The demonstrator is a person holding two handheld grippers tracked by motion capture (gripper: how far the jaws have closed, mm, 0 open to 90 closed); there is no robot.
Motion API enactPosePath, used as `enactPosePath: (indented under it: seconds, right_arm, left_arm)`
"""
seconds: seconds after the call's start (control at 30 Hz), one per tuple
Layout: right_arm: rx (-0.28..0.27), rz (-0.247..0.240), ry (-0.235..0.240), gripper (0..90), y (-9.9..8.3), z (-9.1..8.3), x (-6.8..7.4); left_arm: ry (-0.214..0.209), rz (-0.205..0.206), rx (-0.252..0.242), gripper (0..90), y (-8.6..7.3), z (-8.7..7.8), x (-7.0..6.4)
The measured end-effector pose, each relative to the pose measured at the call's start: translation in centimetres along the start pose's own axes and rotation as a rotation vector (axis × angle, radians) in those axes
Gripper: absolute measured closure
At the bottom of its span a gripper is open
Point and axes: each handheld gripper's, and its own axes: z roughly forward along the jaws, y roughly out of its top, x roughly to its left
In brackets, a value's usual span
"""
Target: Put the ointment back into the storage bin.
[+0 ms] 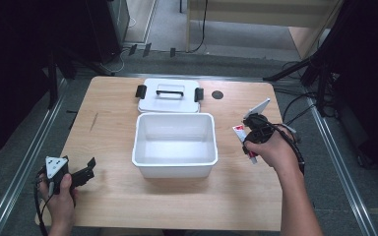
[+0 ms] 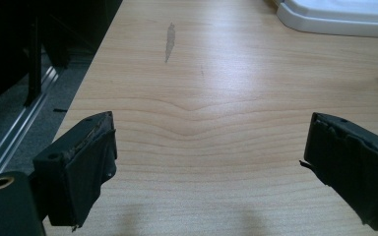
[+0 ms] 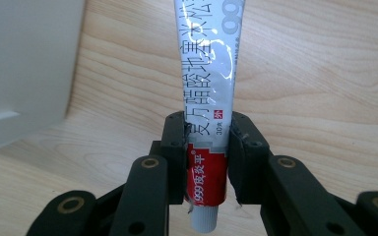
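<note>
Two jaws of my right gripper (image 3: 207, 142) clamp a silver-and-red ointment tube (image 3: 210, 78); left of it sits a white plastic bin (image 1: 175, 144); my left gripper (image 2: 211, 162) gapes wide, empty.

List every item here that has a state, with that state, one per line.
white bin: open, nothing inside, upright on the table.
lid: off the bin, lying flat behind it, handle up.
ointment tube: clamped between the right gripper's jaws, cap on.
right gripper: shut on the ointment tube, beside the bin.
left gripper: open, holding nothing, over bare table.
</note>
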Motion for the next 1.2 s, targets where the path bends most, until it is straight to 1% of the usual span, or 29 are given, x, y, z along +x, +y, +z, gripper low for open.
enactPosePath:
  seconds: [0.03,0.23,0.33,0.5,0.6,0.67,0.83,1.13,1.2]
  right_arm:
    - [0.000,0.000,0.000,72.9,0.0,0.0,0.0]
    - [-0.017,-0.004,0.010,72.9,1.0,-1.5,0.9]
    - [-0.032,-0.019,0.009,72.9,1.6,-2.4,1.6]
    - [-0.036,-0.035,0.011,72.9,2.2,-3.2,2.2]
    - [-0.042,-0.047,0.020,72.9,2.7,-4.1,2.8]
    - [-0.040,-0.052,0.021,72.9,2.8,-4.2,3.0]
    - [-0.043,-0.077,0.030,72.9,3.6,-5.1,4.3]
    - [-0.058,-0.134,0.040,72.8,4.9,-5.7,6.8]
    - [-0.066,-0.145,0.054,72.8,5.1,-5.8,7.4]
  left_arm:
    - [0.000,0.000,0.001,6.3,0.0,0.0,0.0]
    - [-0.008,-0.003,0.004,6.7,0.0,0.0,0.0]
    - [-0.007,-0.005,0.003,6.9,0.0,0.1,0.0]
    - [-0.004,-0.001,0.003,6.9,0.0,0.1,0.0]
    - [-0.005,-0.006,0.001,6.9,0.0,0.1,0.0]
    - [-0.007,-0.009,0.000,6.9,0.0,0.1,0.1]
    - [-0.010,-0.014,-0.001,6.9,0.1,0.1,0.1]
    - [-0.014,-0.026,-0.004,6.9,0.1,0.1,0.2]
    - [-0.015,-0.028,-0.006,6.9,0.1,0.1,0.2]
